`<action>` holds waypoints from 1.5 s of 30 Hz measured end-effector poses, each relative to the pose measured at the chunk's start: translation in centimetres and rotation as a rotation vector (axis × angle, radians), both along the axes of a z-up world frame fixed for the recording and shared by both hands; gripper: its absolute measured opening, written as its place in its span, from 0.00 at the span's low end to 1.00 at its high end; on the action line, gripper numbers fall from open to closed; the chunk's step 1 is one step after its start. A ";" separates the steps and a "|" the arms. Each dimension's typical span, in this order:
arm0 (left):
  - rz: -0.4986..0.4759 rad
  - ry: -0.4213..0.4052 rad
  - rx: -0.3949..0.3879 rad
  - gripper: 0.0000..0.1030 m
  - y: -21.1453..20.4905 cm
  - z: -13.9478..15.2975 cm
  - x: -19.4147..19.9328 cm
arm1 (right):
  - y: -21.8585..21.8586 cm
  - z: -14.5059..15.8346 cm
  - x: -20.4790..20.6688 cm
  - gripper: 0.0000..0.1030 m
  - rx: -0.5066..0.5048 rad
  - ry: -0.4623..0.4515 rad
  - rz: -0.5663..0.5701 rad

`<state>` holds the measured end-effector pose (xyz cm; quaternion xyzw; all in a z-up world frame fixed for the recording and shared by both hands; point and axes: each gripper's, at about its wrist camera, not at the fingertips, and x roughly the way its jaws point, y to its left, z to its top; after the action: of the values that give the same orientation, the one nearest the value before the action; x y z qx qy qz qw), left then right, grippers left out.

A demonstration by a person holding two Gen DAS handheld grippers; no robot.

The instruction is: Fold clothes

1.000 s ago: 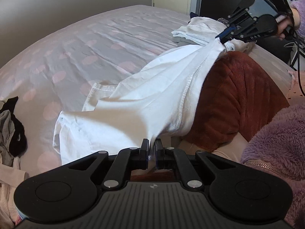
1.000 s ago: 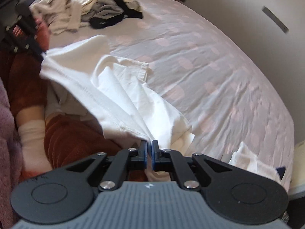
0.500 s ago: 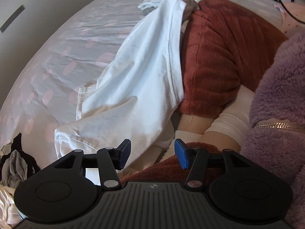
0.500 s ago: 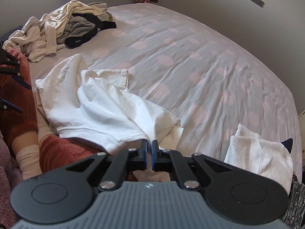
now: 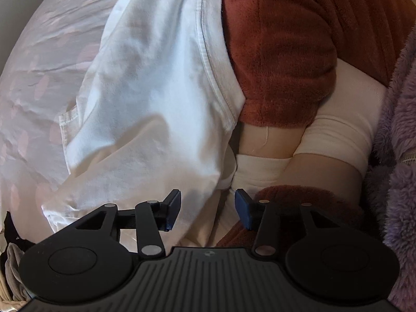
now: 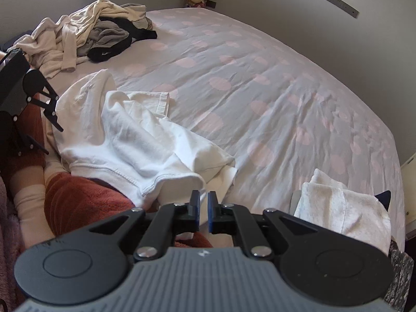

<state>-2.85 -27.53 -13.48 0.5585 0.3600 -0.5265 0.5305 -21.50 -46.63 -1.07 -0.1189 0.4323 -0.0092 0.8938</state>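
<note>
A white garment (image 5: 156,98) lies crumpled on the bed's near edge, partly over the person's rust-red fleece legs (image 5: 280,52). It also shows in the right wrist view (image 6: 135,140). My left gripper (image 5: 208,209) is open and empty, just above the garment's near end. My right gripper (image 6: 203,208) has its jaws slightly parted, with a narrow gap, at the garment's hem; nothing is pinched between the pads. The left gripper shows at the left edge of the right wrist view (image 6: 39,104).
The bed (image 6: 260,91) has a grey cover with pink dots. A heap of unfolded clothes (image 6: 98,36) lies at its far left. A folded white pile (image 6: 343,208) sits at the near right. A purple fleece sleeve (image 5: 395,156) is at right.
My left gripper let go of the white garment, opened and moved closer over it. My right gripper's jaws parted slightly and released the hem. The garment dropped onto the bed and legs.
</note>
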 end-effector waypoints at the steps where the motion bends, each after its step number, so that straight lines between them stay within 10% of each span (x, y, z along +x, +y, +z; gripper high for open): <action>1: 0.005 0.015 0.006 0.42 -0.1 -0.2 0.3 | -0.1 0.0 -0.1 0.09 0.003 -0.004 0.000; 13: 0.088 0.068 0.088 0.34 -1.4 -3.8 2.6 | -0.4 -0.9 -1.3 0.21 0.051 -0.030 -0.020; 19: 0.113 0.012 0.115 0.08 -0.7 -4.9 2.6 | 0.1 -0.6 -2.0 0.26 0.004 -0.032 0.006; 30: 0.378 0.095 -0.211 0.02 4.6 2.6 6.5 | 4.0 -2.1 -0.8 0.38 -0.346 0.030 0.247; 37: 0.505 0.063 -0.368 0.02 5.4 7.8 9.1 | 3.2 -3.0 2.5 0.34 -0.259 0.033 0.134; 40: 0.561 0.033 -0.428 0.02 6.3 9.8 10.1 | 2.2 -2.6 3.2 0.09 -0.179 0.030 0.061; 45: 0.669 -0.036 -0.575 0.02 8.4 14.3 12.1 | 3.1 1.5 3.3 0.06 -0.221 -0.135 0.002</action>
<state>9.27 -19.14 0.81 0.2499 0.3505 -0.3950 0.8116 -18.18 -43.58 0.42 -0.2163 0.3675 -0.0641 0.9023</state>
